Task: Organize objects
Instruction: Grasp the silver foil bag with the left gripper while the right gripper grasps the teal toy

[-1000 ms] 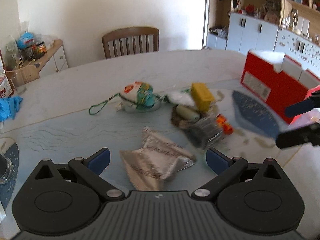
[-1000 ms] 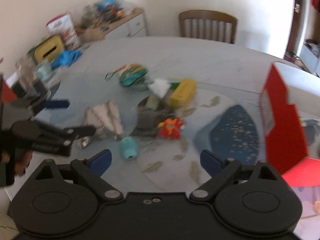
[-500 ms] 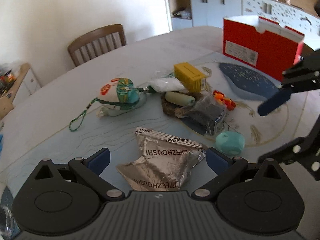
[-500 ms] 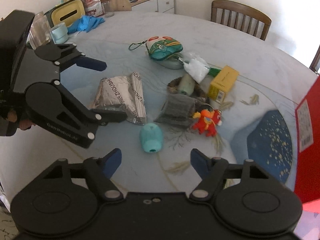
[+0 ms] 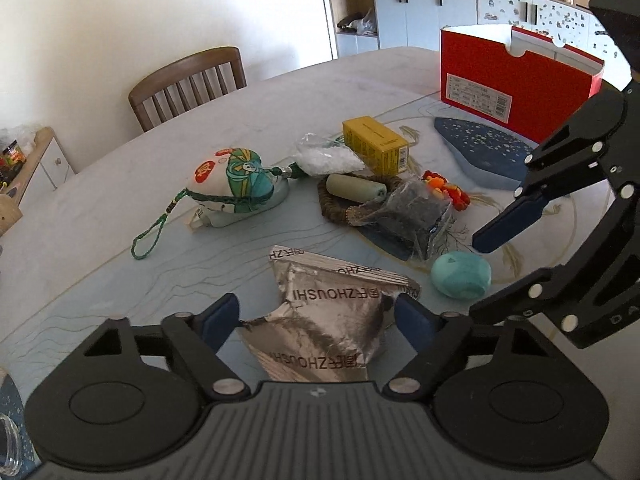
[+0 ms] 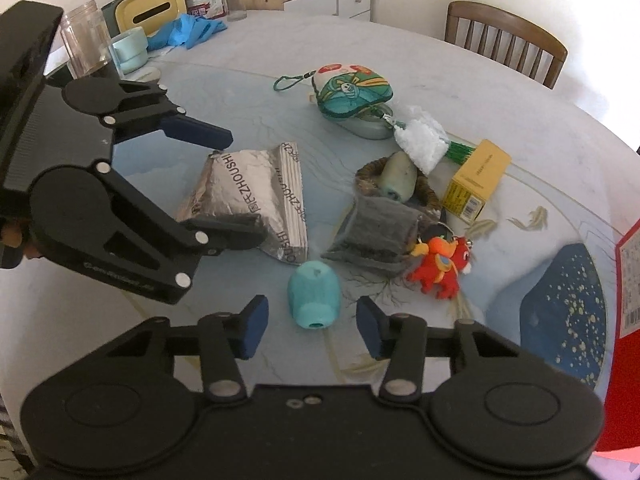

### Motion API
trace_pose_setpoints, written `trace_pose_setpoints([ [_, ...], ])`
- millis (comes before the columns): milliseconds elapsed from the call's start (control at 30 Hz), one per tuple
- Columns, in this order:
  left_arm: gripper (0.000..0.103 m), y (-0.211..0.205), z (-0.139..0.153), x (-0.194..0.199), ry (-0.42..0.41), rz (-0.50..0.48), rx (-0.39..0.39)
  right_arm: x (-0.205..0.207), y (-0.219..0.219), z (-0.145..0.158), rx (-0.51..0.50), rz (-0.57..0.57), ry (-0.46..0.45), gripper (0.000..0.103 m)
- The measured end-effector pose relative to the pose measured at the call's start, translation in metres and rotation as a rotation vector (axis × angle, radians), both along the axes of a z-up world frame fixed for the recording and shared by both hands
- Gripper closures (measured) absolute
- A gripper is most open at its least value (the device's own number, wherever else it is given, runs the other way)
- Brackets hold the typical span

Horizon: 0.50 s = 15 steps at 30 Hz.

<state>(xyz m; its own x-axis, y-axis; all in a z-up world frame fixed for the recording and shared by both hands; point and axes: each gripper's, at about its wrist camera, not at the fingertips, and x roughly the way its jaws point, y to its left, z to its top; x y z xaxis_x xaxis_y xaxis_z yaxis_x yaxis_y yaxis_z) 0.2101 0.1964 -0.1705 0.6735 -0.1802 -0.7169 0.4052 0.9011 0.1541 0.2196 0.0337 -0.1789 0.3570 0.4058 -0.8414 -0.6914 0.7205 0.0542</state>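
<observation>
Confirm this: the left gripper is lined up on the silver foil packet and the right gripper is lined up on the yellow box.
Not quite. The left gripper is lined up on the silver foil packet, but the right wrist view shows the right gripper around the teal egg-shaped object, jaws just closing, pads not yet touching. The yellow box lies farther off.

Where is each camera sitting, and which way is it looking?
Left wrist: on the left gripper, looking down past its fingers, which have just been closing around the silver foil bag; the right gripper reaches in beside it.
Right wrist: on the right gripper, looking down at the teal egg-shaped toy, its fingers just closing around it; the left gripper shows too.
Both see the foil bag, toy, yellow box and wooden chair.
</observation>
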Motion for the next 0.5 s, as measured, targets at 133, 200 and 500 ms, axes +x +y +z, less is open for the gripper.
trace_pose_setpoints([
  [133, 0.03, -0.002, 0.001, -0.002, 0.001, -0.008, 0.011, 0.001, 0.0, -0.002, -0.001, 0.002, 0.006, 0.066],
  [200, 0.032, -0.003, 0.002, -0.004, 0.004, -0.017, 0.011, 0.001, 0.0, -0.002, 0.002, 0.003, 0.008, 0.07],
  [500, 0.05, -0.014, 0.005, -0.01, 0.025, -0.004, 0.008, -0.004, -0.009, 0.0, 0.013, -0.02, 0.006, 0.076],
])
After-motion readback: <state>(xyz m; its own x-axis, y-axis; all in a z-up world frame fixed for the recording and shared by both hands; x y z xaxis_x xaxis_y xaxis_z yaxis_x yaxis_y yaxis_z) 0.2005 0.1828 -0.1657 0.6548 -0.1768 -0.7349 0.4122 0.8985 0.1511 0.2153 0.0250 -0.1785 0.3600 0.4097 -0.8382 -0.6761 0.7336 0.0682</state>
